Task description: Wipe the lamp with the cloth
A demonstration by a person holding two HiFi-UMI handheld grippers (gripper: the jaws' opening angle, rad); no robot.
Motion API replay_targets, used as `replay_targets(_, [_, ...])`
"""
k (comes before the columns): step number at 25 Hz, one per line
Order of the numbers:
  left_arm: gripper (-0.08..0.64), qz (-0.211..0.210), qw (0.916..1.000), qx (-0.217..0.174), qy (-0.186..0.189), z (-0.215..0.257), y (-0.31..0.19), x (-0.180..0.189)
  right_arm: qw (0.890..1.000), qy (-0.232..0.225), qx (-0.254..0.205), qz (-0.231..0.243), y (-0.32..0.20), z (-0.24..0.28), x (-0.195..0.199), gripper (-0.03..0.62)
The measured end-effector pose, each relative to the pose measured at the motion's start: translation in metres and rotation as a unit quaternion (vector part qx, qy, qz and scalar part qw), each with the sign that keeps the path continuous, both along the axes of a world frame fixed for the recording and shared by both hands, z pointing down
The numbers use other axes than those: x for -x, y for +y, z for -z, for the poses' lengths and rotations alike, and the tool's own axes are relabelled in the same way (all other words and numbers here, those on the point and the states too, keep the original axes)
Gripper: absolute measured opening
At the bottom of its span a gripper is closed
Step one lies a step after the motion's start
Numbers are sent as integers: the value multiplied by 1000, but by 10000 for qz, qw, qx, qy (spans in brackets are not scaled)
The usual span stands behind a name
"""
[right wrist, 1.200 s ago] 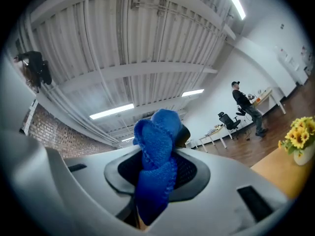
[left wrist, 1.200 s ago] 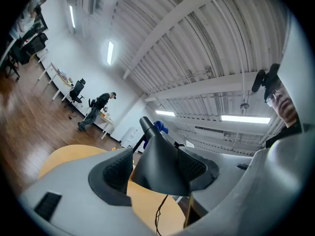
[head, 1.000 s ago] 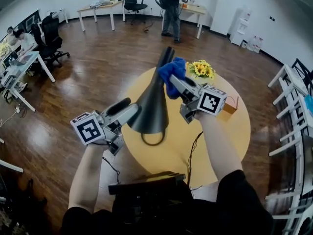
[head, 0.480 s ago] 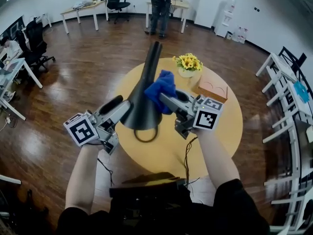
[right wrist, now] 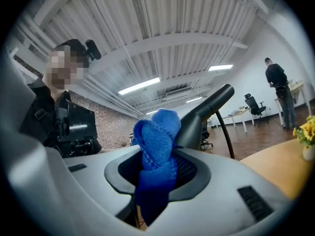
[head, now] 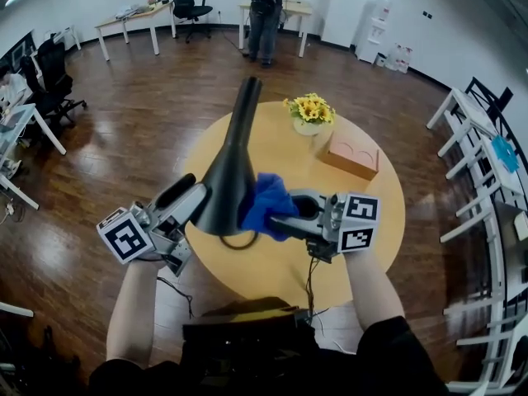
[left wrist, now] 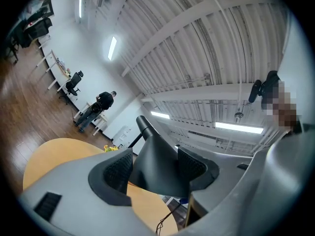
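Note:
A dark cone-shaped lamp shade (head: pixel 227 184) with a long neck (head: pixel 246 101) is held above the round wooden table (head: pixel 363 213). My left gripper (head: pixel 196 203) is shut on the shade's wide rim; in the left gripper view the shade (left wrist: pixel 158 162) fills the gap between both pads. My right gripper (head: pixel 279 214) is shut on a bunched blue cloth (head: pixel 264 205), which presses against the right side of the shade near its wide end. In the right gripper view the cloth (right wrist: pixel 156 154) stands up between the jaws, with the lamp (right wrist: pixel 204 114) just behind it.
A pot of yellow flowers (head: pixel 308 112) and a brown box (head: pixel 353 155) sit on the far part of the table. A black cable (head: pixel 312 271) trails off the near edge. A person (head: pixel 266 7) stands by desks at the far wall. White racks (head: pixel 478 163) stand to the right.
My right gripper has carried the cloth down the lamp, from the narrow neck to the wide part of the shade. My left gripper has kept its hold in place.

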State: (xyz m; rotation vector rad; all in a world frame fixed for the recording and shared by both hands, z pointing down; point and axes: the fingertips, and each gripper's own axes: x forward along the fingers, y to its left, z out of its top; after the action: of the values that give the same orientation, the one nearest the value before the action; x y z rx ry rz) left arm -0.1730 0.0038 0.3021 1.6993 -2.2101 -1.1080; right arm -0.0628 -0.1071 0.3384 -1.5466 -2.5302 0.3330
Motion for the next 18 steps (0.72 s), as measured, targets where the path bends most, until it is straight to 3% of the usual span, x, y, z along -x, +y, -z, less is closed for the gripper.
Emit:
replay_targets(3, [281,164,9998,88,-121,3,-1,-6,9999,-125,67,9,-14,4,18,127])
replay_targets(6, [281,362,9987,149,-317,8,3,-15,9919,-174,823,-953,-52,29,83,129])
replay_targets(8, [281,537,9974,233,-428,10,8,-18,9686,-60,1650,-1860,-90,50,136,129])
replay_targets(10, [281,685,9963,262,-443,12,11,-19,9255,524,2712,-2590,-130,53,182,129])
replay_targets(12, [281,795,9957,229,-406,13,13,-21,8757,1335,3777,-2696,-150,44,214,129])
replay_targets(13, [281,845,9954,223,-390,13,14,-23,8610,1596,4073,-2596,-151,40,224,129])
replay_targets(14, [281,890,9950,239,-387,12,15,-25,8548,1757,4190,-2508,-147,36,232,129])
replay_targets(18, [281,974,9937,367,-411,6,20,-28,8588,1994,4171,-2210,-117,26,242,129])
